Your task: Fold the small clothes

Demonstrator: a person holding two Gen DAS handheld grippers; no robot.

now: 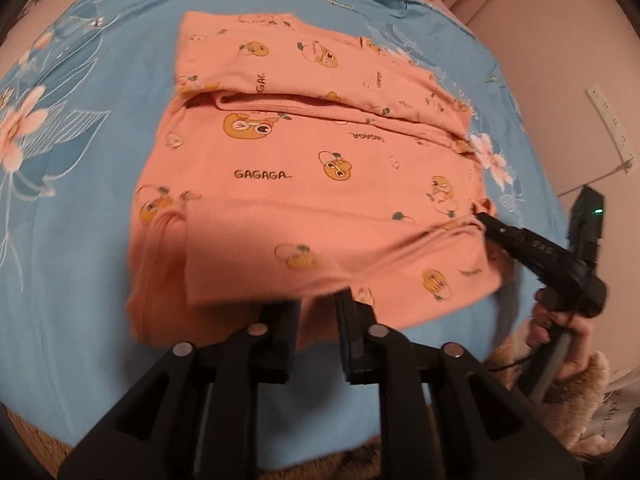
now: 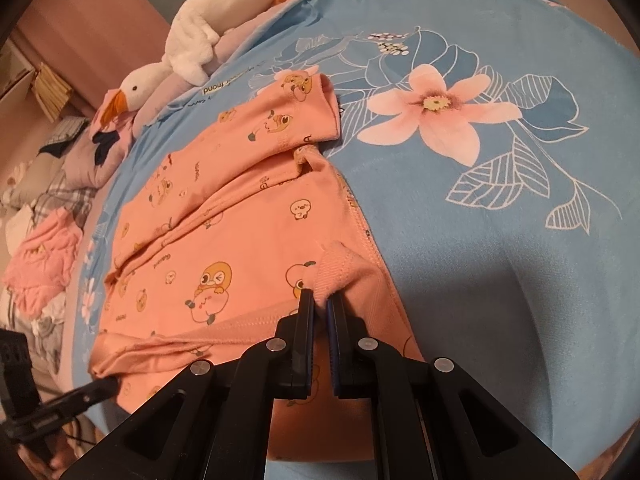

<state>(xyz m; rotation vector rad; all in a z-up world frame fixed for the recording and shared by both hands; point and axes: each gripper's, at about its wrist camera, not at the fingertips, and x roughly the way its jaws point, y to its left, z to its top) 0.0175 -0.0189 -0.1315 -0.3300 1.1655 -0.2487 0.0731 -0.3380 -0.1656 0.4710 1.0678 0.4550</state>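
A salmon-pink child's garment point(image 1: 304, 184) printed with cartoon ducks and "GAGAGA" lies partly folded on a blue flowered sheet point(image 1: 80, 240). In the left wrist view my left gripper point(image 1: 316, 308) is at the garment's near edge. Its jaws stand apart, and the hem lies at the tips without being pinched. My right gripper point(image 2: 320, 300) is shut on a bunched ribbed edge of the garment point(image 2: 240, 240). The right gripper point(image 1: 486, 220) also shows in the left wrist view, at the garment's right edge. The left gripper point(image 2: 106, 388) shows in the right wrist view, by the near-left corner.
A white plush goose point(image 2: 192, 40) lies at the sheet's far edge. Crumpled pink clothes point(image 2: 44, 272) are piled to the left of the sheet point(image 2: 500, 260). A hand point(image 1: 560, 344) holds the right gripper's handle. A white power strip point(image 1: 612, 128) hangs on the wall.
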